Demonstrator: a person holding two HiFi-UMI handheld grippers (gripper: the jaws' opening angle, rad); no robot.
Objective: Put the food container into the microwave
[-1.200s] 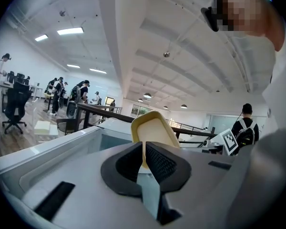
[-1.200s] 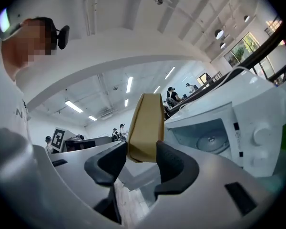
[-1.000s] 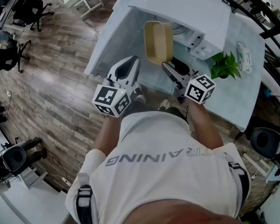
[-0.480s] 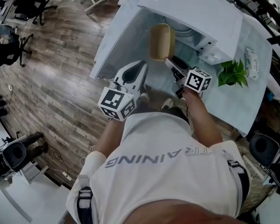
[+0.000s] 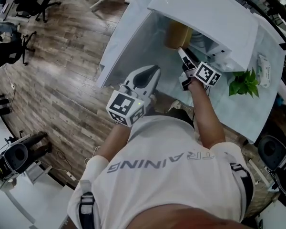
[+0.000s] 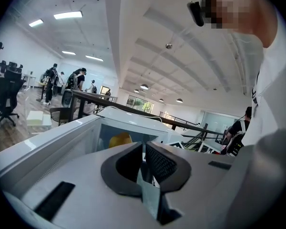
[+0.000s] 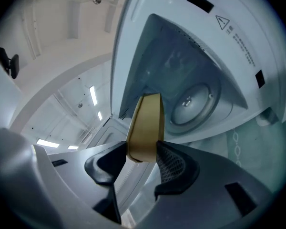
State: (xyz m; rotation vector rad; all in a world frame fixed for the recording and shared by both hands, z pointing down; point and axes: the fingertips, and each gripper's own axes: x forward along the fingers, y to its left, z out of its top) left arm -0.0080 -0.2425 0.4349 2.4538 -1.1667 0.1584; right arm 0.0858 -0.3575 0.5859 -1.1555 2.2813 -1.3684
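right tongs (image 7: 143, 159): clamped on one end of the tan oblong food container (image 7: 145, 125), which is held edge-on
container: at the mouth of the white microwave (image 5: 205, 8), open door (image 5: 128, 46) to its left
hidden: container's far end is under the microwave top in head view; contents can't be seen
turntable: round glass plate (image 7: 190, 104) inside, beyond the container
left tongs (image 6: 144, 156): almost closed, nothing between, low by the person's torso
surface: pale tabletop (image 5: 238, 109), partly hidden by the person
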